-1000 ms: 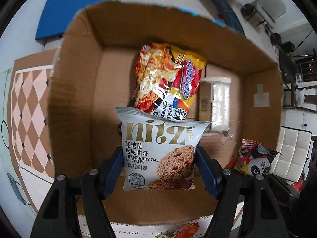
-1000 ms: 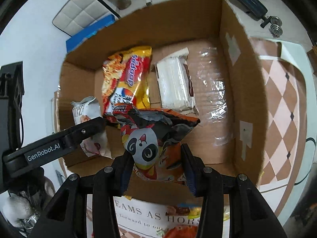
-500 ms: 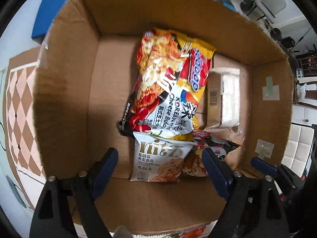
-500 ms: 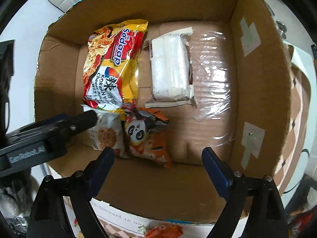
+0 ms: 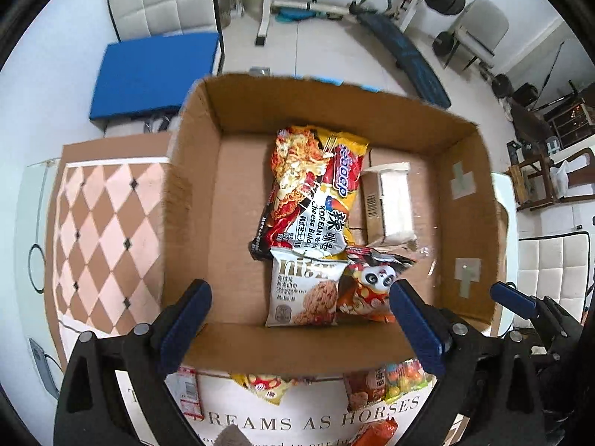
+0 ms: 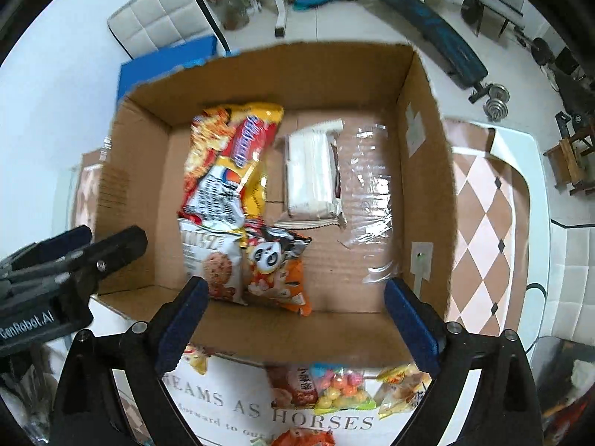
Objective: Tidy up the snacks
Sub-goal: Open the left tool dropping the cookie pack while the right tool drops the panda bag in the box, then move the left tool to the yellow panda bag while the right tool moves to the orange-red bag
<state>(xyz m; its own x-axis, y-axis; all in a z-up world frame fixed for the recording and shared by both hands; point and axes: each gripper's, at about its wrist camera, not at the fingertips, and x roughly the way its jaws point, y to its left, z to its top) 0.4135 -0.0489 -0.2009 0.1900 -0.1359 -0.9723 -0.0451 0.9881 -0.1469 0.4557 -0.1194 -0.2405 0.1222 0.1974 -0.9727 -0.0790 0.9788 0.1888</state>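
Cardboard box (image 5: 193, 193), top open, on a checkered cloth (image 5: 100, 230). Four snacks inside, flat on the floor.

Noodle packet (image 5: 312, 189): long axis running near to far, top edge leaning slightly right at the far end.

White wrapped bar (image 5: 390, 200): just right of the noodles, also lengthwise near to far.

Cookie pouch (image 5: 303, 291): upright lettering, bottom toward the near wall, its top tucked under the noodle packet's near end.

Panda bag (image 5: 372, 286): touching the cookie pouch's right side, tilted, top toward the far right.

Left gripper (image 5: 297, 327): above the near wall, jaws opening wide, nothing between them.

Right gripper (image 6: 293, 323): same, jaws opening, empty.

More snacks (image 6: 342, 386) on the cloth, near side of box.
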